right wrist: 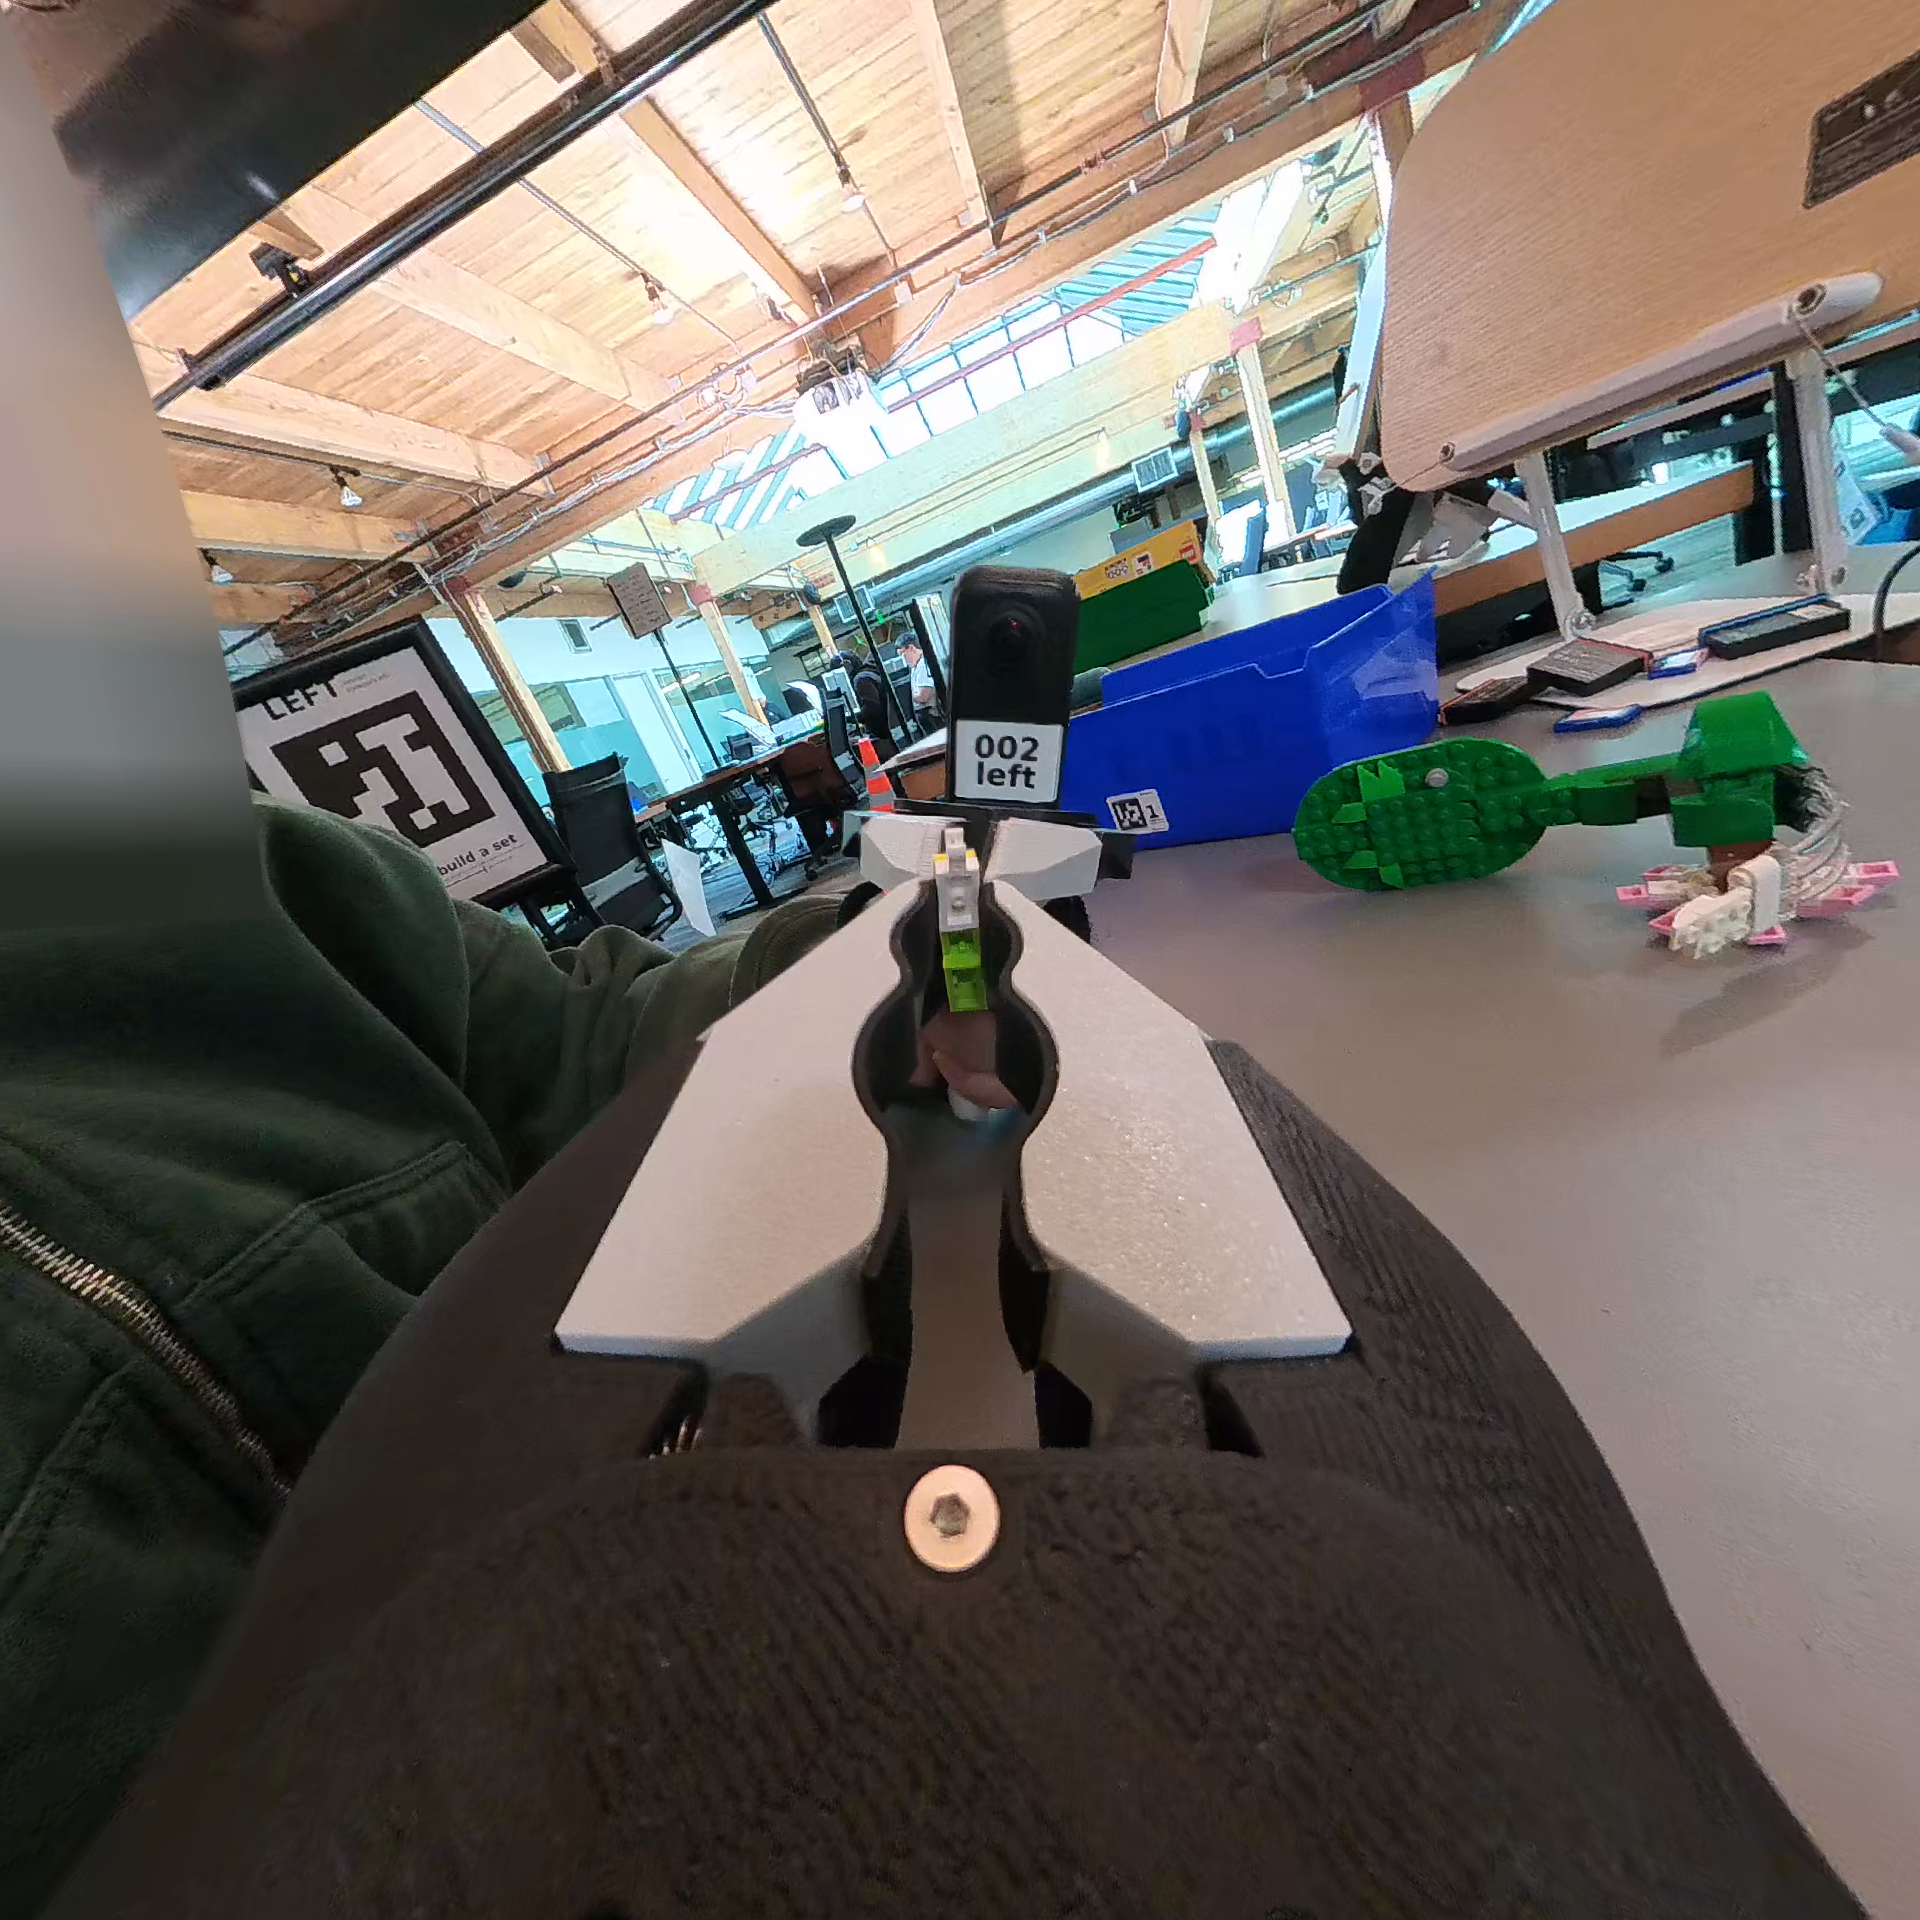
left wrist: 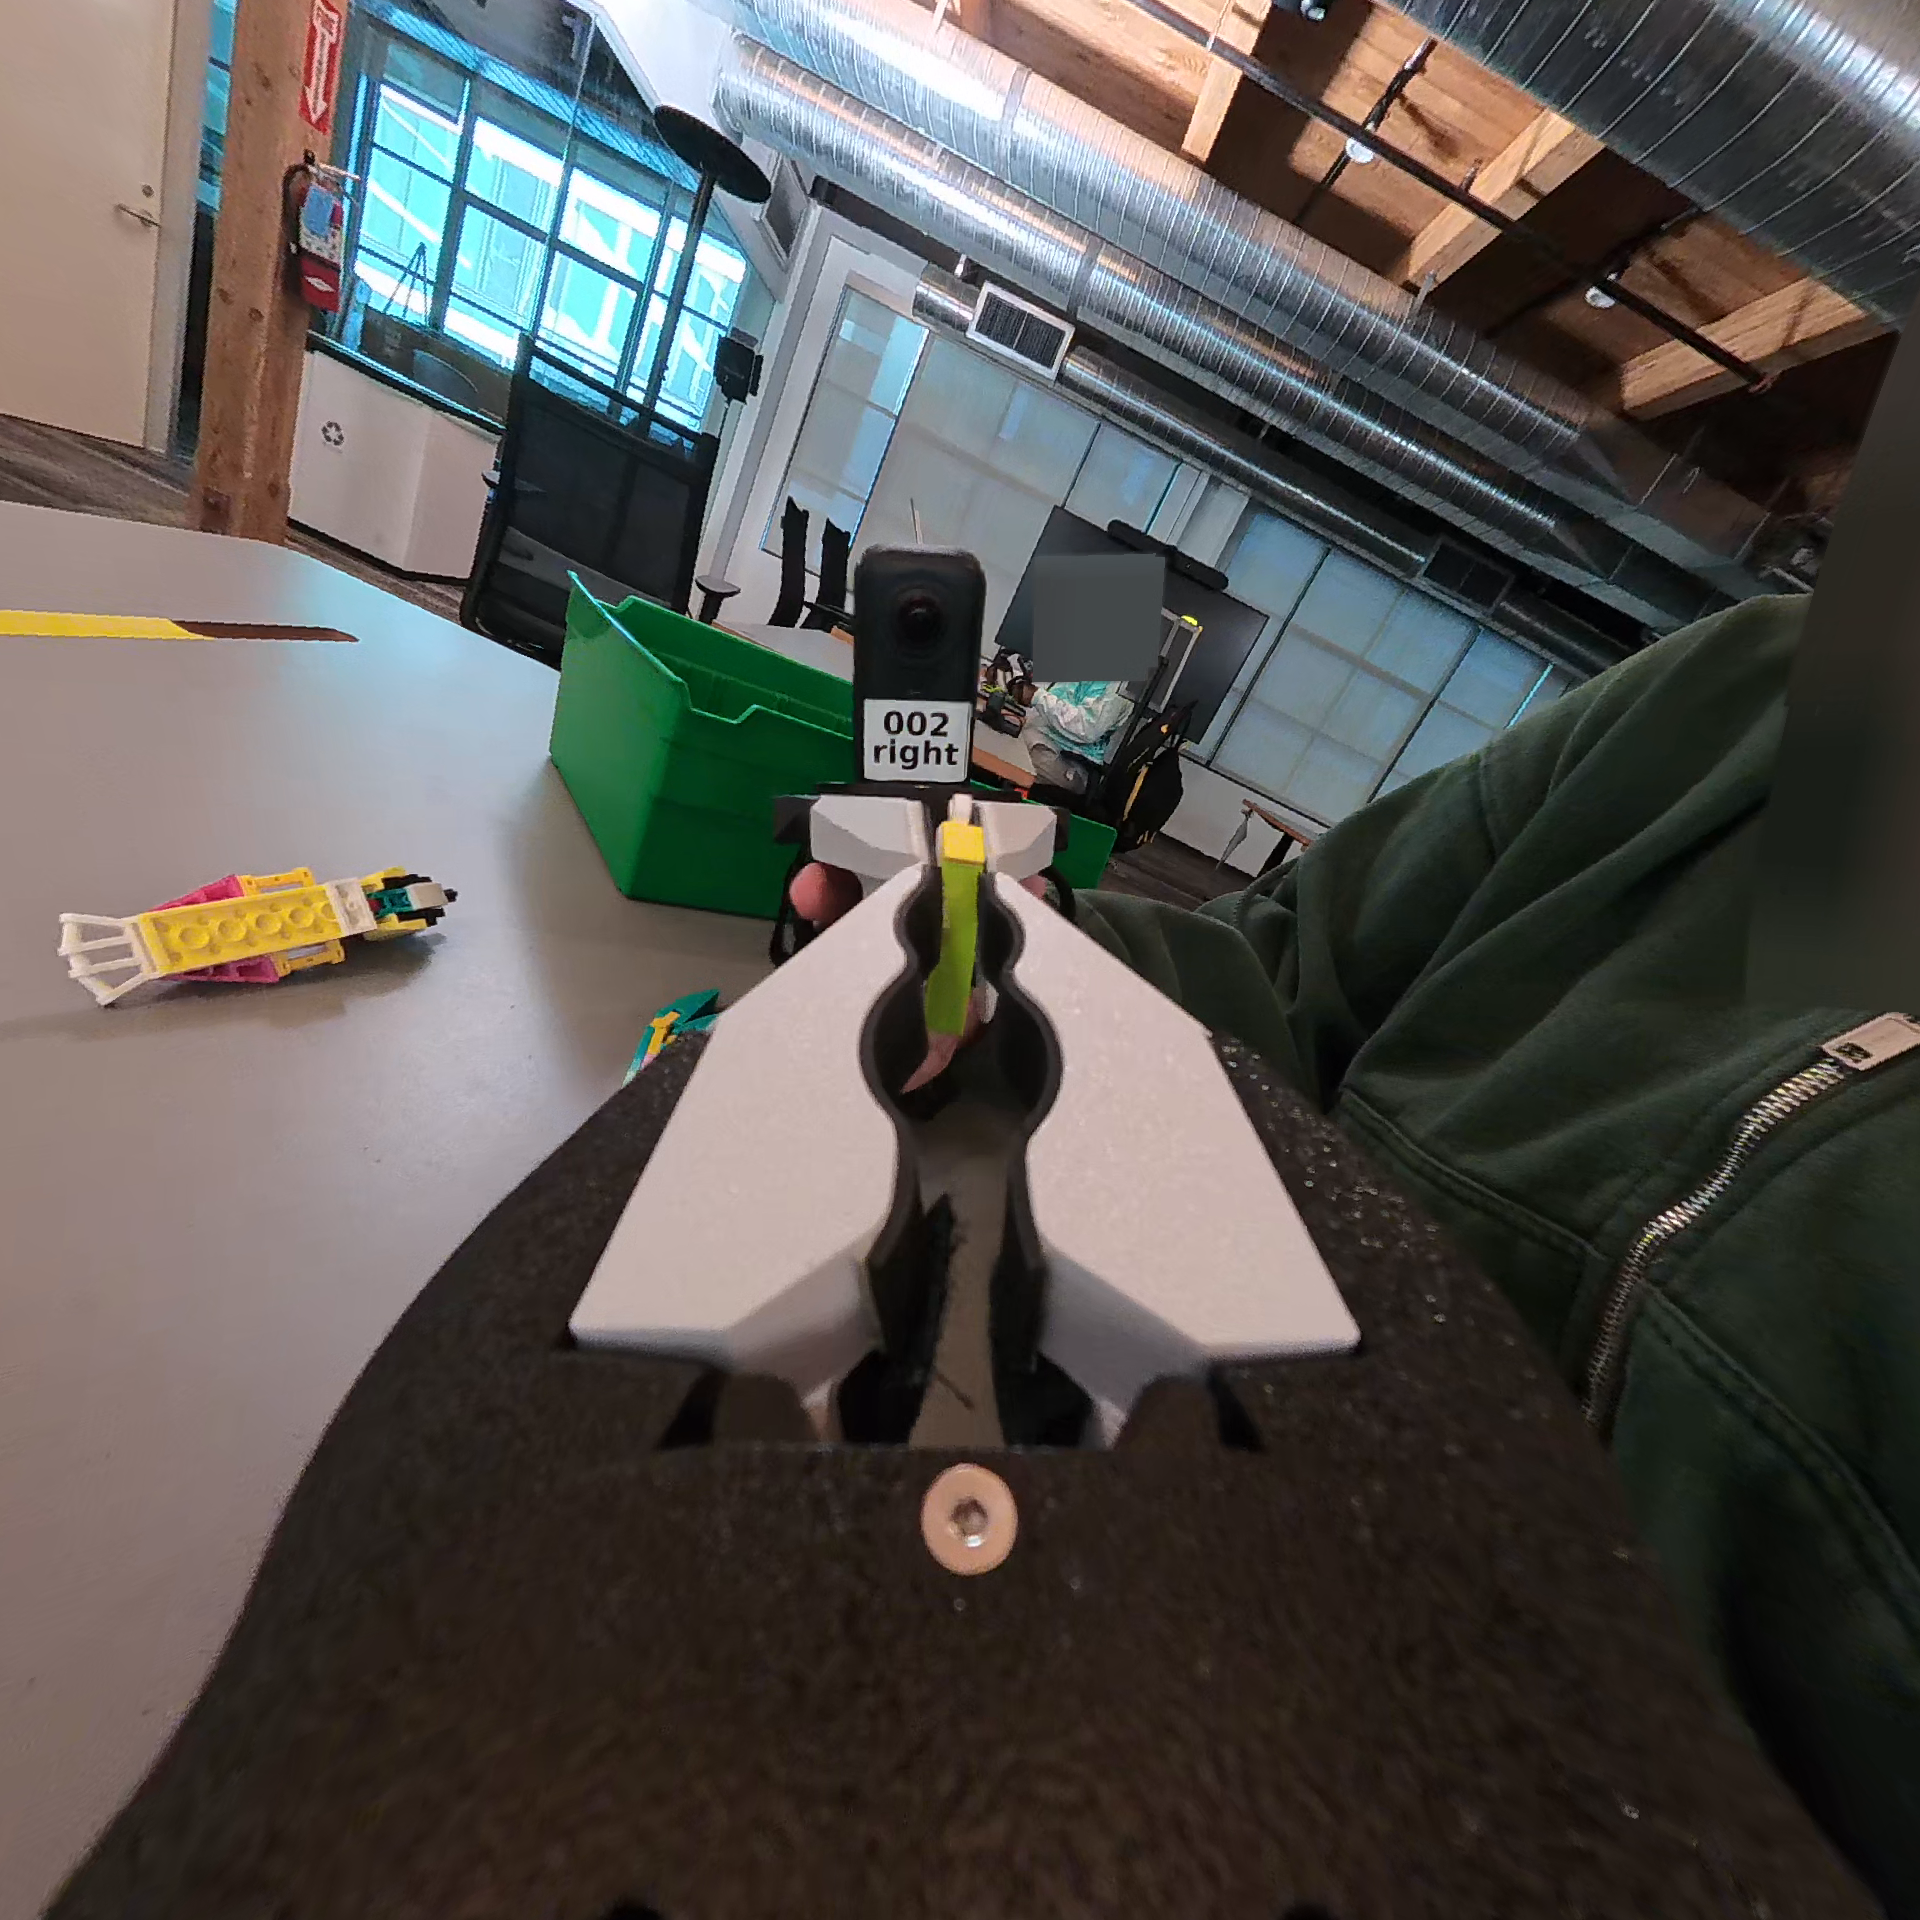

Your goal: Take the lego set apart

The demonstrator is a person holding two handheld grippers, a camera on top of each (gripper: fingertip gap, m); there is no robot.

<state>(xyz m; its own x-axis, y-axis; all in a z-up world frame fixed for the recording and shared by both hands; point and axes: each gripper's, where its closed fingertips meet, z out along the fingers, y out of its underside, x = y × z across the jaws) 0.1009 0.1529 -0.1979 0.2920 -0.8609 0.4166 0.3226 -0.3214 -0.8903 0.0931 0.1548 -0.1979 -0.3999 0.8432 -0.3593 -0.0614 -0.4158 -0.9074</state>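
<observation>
My two grippers meet tip to tip above the grey table (left wrist: 260,1195). Both are shut on one small lego assembly. In the left wrist view, my left gripper (left wrist: 961,883) pinches a lime green bar (left wrist: 956,966) with a yellow end (left wrist: 962,844), which sits at the tips of the right gripper (left wrist: 961,821) facing it. In the right wrist view, my right gripper (right wrist: 956,894) pinches the same assembly, seen as a white part (right wrist: 954,896) on a lime part (right wrist: 961,971). The left gripper (right wrist: 956,844) faces it.
A yellow, pink and white lego model (left wrist: 249,930) lies on the table at left, and a green bin (left wrist: 707,779) stands behind it. A green lego model (right wrist: 1455,821), a white and pink lego piece (right wrist: 1745,894) and a blue bin (right wrist: 1247,727) are at right. A green jacket sleeve (left wrist: 1507,987) is close by. Both grippers' tips are close together, under 4 cm apart.
</observation>
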